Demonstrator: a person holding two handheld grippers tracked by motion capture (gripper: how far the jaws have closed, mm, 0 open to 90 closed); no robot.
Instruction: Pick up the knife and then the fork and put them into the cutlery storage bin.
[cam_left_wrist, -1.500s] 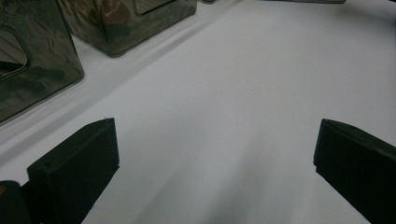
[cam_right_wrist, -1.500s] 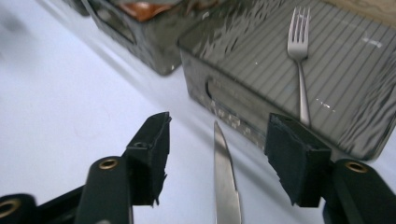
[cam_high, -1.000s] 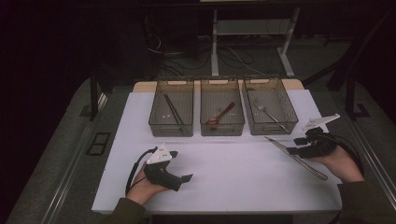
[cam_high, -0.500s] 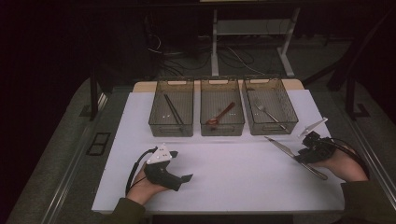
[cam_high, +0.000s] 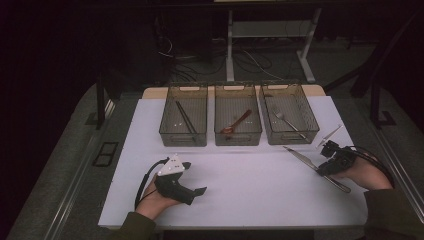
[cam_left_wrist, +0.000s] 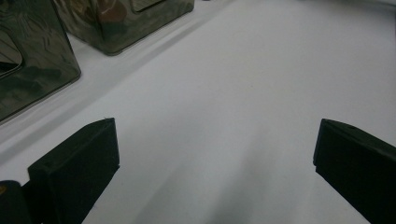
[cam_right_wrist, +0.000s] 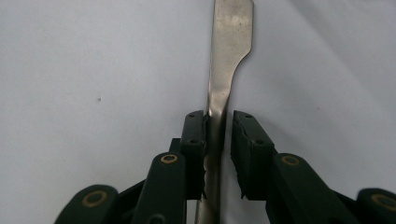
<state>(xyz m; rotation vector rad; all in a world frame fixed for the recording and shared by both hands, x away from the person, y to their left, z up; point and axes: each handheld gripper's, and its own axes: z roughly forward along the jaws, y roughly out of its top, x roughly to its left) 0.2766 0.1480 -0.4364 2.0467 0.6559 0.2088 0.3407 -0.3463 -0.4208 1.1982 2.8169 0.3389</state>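
On the white table (cam_high: 240, 185), the left claw (cam_high: 199, 192) rests low near the front edge, its jaws spread wide with bare surface between them in the left gripper view. Behind, three clear bins stand in a row: the left bin (cam_high: 183, 121) holds dark chopsticks (cam_high: 185, 118), the middle bin (cam_high: 237, 120) a brown spoon (cam_high: 236, 123), the right bin (cam_high: 289, 119) a metal fork (cam_high: 287, 121). Farther right, a metal knife (cam_high: 316, 168) lies slantwise on the table just in front of the right bin. The right claw (cam_right_wrist: 218, 135) straddles its handle; its jaws have just been closing, and the left pad (cam_right_wrist: 194, 133) touches the metal while a thin gap remains at the other.
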